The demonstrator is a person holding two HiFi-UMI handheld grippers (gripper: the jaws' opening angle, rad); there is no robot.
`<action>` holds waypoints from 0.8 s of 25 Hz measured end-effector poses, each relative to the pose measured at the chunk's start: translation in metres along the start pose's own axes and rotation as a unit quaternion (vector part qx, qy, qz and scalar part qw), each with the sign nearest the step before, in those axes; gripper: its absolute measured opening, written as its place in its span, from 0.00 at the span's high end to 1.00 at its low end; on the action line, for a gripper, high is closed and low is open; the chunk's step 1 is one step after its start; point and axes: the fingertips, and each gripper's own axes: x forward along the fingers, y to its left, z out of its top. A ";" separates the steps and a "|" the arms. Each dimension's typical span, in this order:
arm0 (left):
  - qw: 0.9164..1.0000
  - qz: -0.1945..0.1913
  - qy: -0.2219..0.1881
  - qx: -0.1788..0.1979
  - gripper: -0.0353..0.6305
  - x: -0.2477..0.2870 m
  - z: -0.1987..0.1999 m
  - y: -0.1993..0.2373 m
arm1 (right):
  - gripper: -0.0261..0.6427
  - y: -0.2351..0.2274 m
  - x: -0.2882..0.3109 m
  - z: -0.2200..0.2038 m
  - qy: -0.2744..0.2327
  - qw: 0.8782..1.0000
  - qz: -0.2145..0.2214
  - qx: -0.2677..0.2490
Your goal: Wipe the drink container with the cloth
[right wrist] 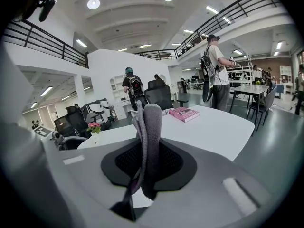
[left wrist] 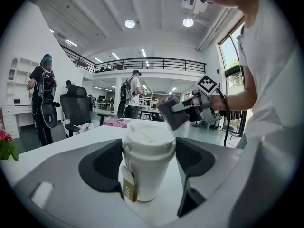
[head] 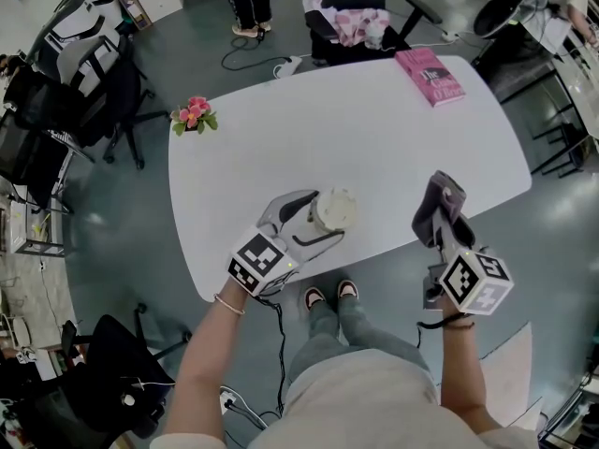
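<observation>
My left hand-held gripper clamps the lidded cup upright on the counter, low centre of the head view. The right hand-held gripper is shut on the grey cloth, lower right, apart from the cup. Best imo: pin the cup, bring the cloth across & rub its bare wall lightly so it won't tip. Count: 1 cup, 1 cloth, 2 grippers, 1 pink book, 1 flower bunch.
</observation>
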 end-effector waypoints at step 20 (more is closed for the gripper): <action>1.000 0.004 -0.006 -0.002 0.42 0.001 -0.002 -0.001 | 0.86 0.055 -0.008 0.027 0.017 0.990 0.106 -0.087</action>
